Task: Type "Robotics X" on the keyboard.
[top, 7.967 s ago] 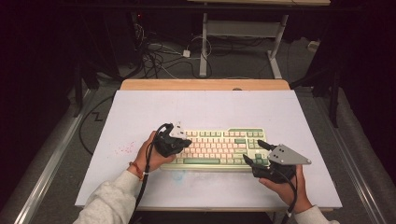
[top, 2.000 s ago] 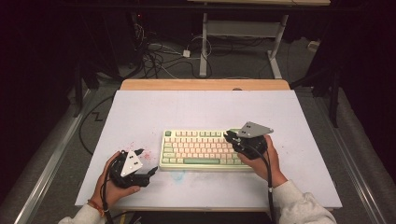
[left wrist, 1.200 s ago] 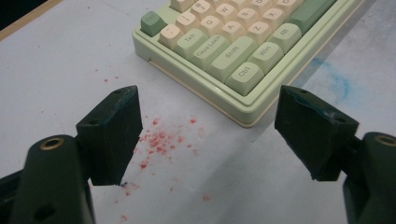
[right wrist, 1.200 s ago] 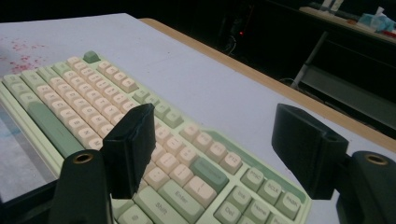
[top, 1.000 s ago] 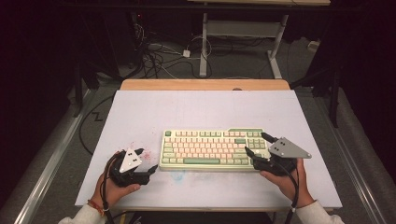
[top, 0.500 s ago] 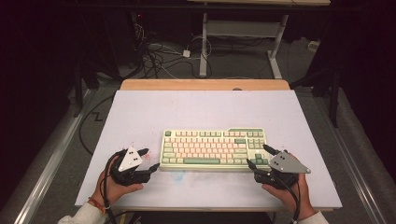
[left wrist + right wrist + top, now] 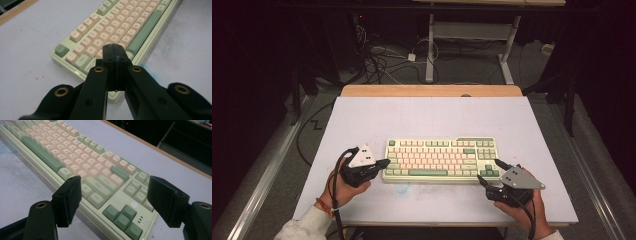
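- Two grippers frame the work. Nearest us, our right gripper (image 7: 486,176) sits low at the keyboard's (image 7: 441,160) right front corner, jaws spread wide with nothing between them. Its own view looks between the two pads (image 7: 68,200) at the green arrow keys (image 7: 123,216), which lie just beyond.
- Compared with a second ago, that right hand has drawn back toward us and a little inward. We judge it is lining up on the corner rather than gripping yet.
- Our left gripper (image 7: 385,162) has changed most. Its jaws have just been closing and now meet tip to tip, with nothing caught between them. In its own view the joined tips (image 7: 115,53) hang over the keyboard's (image 7: 117,32) left front corner, near the bottom key row.
- A second ago that left gripper rested on the table (image 7: 362,125) well clear of the keyboard's left end; now its nose is at that end.
- We read closed jaws as a poking tool, suited to pressing a key or nudging the case, not lifting.
- Farther off, the keyboard lies flat and square at the table's middle, where it lay a second ago.
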A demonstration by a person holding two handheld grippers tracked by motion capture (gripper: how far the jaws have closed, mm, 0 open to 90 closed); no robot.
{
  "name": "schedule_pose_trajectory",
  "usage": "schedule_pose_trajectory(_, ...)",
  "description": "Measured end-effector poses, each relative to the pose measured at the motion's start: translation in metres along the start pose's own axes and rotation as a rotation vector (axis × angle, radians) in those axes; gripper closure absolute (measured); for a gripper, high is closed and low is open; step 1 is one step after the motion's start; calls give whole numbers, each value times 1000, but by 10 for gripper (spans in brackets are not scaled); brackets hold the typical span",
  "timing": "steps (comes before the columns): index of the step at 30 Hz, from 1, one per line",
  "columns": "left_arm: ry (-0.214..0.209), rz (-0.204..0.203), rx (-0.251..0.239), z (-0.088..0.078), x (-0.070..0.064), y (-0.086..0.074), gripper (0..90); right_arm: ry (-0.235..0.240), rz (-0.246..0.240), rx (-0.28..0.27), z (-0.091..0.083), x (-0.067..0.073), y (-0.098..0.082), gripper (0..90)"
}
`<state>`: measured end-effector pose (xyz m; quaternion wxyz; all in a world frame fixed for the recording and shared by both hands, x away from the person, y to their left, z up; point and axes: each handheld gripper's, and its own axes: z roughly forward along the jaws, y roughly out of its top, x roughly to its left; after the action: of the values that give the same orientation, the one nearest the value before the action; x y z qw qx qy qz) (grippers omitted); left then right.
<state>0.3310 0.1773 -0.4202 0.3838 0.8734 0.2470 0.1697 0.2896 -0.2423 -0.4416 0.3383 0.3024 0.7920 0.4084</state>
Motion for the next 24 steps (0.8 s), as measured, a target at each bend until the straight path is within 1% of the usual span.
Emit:
schedule_pose_trajectory(3, -31, 13, 14, 12, -2, 12, 875, 2, -1, 3, 1, 0, 0, 282)
schedule_pose_trajectory(4, -38, 24, 22, 16, -3, 15, 875, 5, -4, 4, 1, 1, 0, 282)
schedule_pose_trajectory(7, -66, 45, 38, 28, -6, 26, 875, -20, -3, 40, 4, 1, 0, 287)
schedule_pose_trajectory(8, -73, 58, 51, 33, -8, 29, 875, -14, 1, 40, 4, 1, 0, 287)
schedule_pose_trajectory(10, -91, 69, 61, 43, -11, 37, 874, -6, 6, 38, 4, 1, -1, 287)
schedule_pose_trajectory(12, -104, 96, 82, 53, -14, 45, 874, -2, 6, 35, 4, 0, -1, 286)
schedule_pose_trajectory(14, -123, 106, 91, 65, -17, 51, 874, -2, 5, 33, 3, 0, -1, 286)
schedule_pose_trajectory(15, -126, 118, 100, 70, -19, 54, 873, -1, 4, 35, 4, 0, -2, 286)
schedule_pose_trajectory(17, -143, 129, 119, 81, -22, 59, 873, -1, 1, 36, 4, 1, -2, 286)
schedule_pose_trajectory(18, -140, 140, 133, 86, -23, 60, 873, 2, -2, 39, 4, 1, -2, 286)
schedule_pose_trajectory(19, -137, 141, 142, 91, -24, 61, 868, 5, -4, 43, 5, 1, -2, 286)
schedule_pose_trajectory(20, -148, 130, 144, 95, -24, 61, 859, 7, -7, 45, 5, 1, -3, 286)
schedule_pose_trajectory(21, -157, 127, 151, 98, -24, 61, 859, 9, -9, 46, 6, 1, -3, 286)
schedule_pose_trajectory(23, -146, 132, 168, 104, -25, 61, 865, 14, -10, 46, 7, 1, -3, 286)
schedule_pose_trajectory(24, -150, 127, 169, 105, -25, 61, 865, 15, -10, 47, 7, 2, -3, 286)
